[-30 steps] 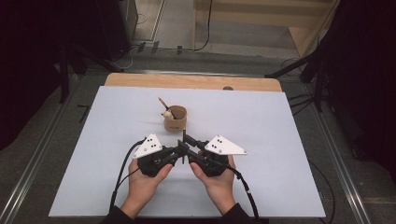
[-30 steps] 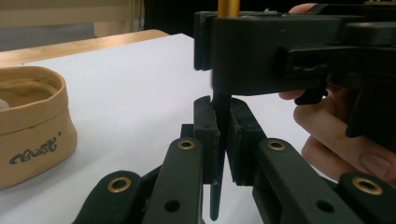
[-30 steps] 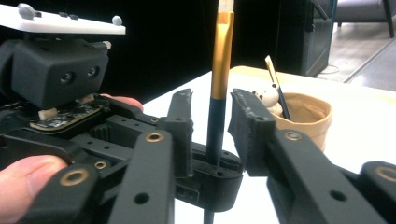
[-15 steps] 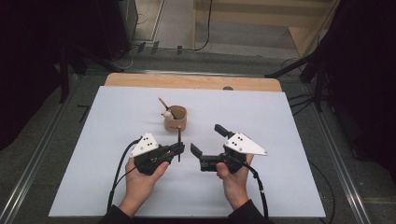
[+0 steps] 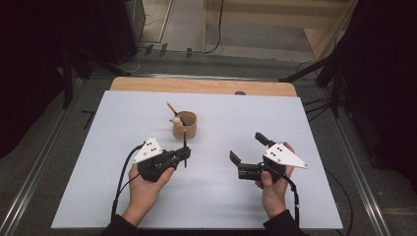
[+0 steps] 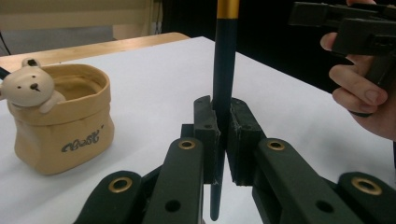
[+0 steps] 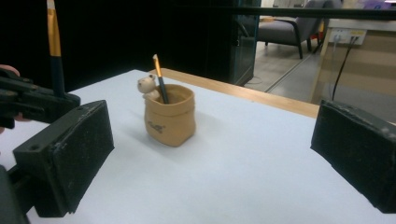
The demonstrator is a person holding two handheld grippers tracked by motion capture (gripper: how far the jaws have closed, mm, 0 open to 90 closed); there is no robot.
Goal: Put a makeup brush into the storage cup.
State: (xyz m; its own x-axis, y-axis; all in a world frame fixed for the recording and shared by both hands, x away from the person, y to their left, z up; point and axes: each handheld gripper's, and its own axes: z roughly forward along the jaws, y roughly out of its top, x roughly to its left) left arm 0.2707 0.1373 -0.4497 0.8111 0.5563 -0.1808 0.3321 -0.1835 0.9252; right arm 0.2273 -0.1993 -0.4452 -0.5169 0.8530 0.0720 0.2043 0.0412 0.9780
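My left gripper [image 5: 185, 152] is shut on a dark pencil [image 6: 221, 93] with a gold band, held upright just above the table. In the left gripper view both pads [image 6: 205, 133] press on its shaft. A tan cup [image 5: 185, 126] with a small bear [image 6: 28, 86] on its rim stands just beyond it, and a second pencil [image 7: 159, 86] leans inside. My right gripper [image 5: 248, 147] is off to the right, apart from the pencil. Its jaws have just opened wide, and nothing lies between them [image 7: 212, 158].
A white sheet [image 5: 295, 196] covers the table, with a wooden strip [image 5: 201, 86] along the far edge. Dark stands and cables lie on the floor beyond. The person's hands come in from the near edge.
The right gripper has let go near the pencil, opened its jaws and drawn away to the right. The left gripper has stayed put with the pencil in it.
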